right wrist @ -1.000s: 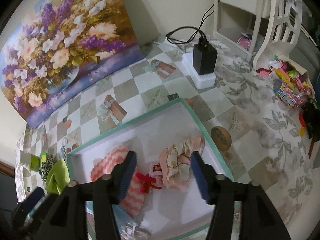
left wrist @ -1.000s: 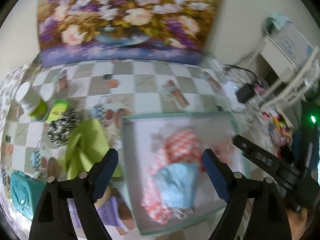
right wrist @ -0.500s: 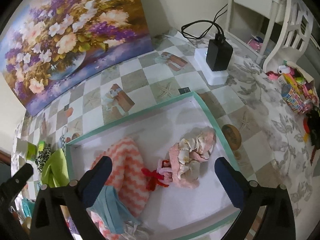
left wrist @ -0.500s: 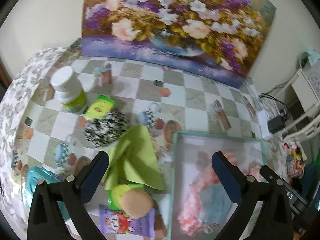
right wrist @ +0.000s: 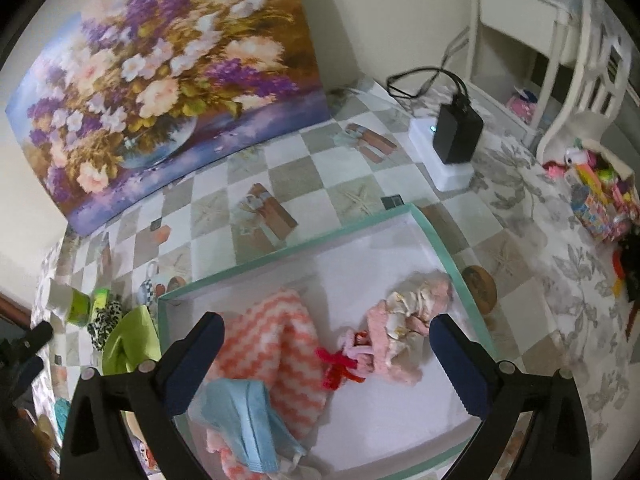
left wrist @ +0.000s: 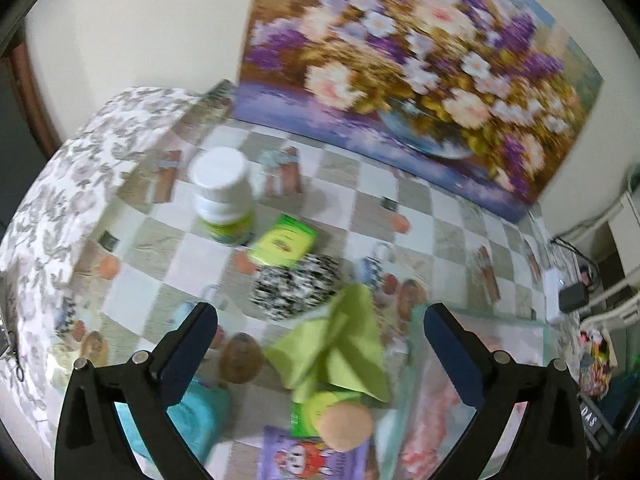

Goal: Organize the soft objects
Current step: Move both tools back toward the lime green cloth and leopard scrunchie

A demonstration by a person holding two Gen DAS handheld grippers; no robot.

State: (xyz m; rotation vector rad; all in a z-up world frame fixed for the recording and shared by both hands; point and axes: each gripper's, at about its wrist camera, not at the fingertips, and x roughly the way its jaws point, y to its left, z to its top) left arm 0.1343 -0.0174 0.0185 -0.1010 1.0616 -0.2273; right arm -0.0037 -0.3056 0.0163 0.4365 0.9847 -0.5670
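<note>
Between the spread fingers of the left gripper (left wrist: 320, 344) lay a green cloth (left wrist: 340, 352), rumpled into a peak, with nothing pinched and neither pad touching it. Just nearer than the cloth sat a round tan-topped soft toy (left wrist: 346, 426) on a purple packet (left wrist: 312, 458), and beside the left finger a brown disc (left wrist: 241, 363) and something teal (left wrist: 200, 416) partly hidden by the finger. Beyond the cloth, and touching its far edge, was a black-and-white spotted bundle (left wrist: 296, 286), then a small green box (left wrist: 282, 242) and a white-capped bottle (left wrist: 222, 196) standing upright on the chequered tablecloth (left wrist: 420, 208). By the right finger of that gripper ran the mint-edged rim of the tray (left wrist: 480, 314), its contents blurred. Over that tray (right wrist: 436, 240) the right gripper (right wrist: 324, 356) hung with its fingers likewise wide apart and gripping nothing. Between them, on the white tray floor, lay a coral zigzag knit (right wrist: 276, 344) by the left finger, a red ribbon (right wrist: 338, 364) in the middle and a pink frilly garment (right wrist: 404, 320) close to the right finger. A light blue cloth (right wrist: 248, 412) lay on the near end of the knit, beside the left finger. Outside the tray's right wall sat a brown disc (right wrist: 480, 284), touching or nearly touching it. Farther off stood a black adapter (right wrist: 458, 132) on a white block (right wrist: 444, 160), and a flower painting (right wrist: 160, 80) leaned against the wall.
</note>
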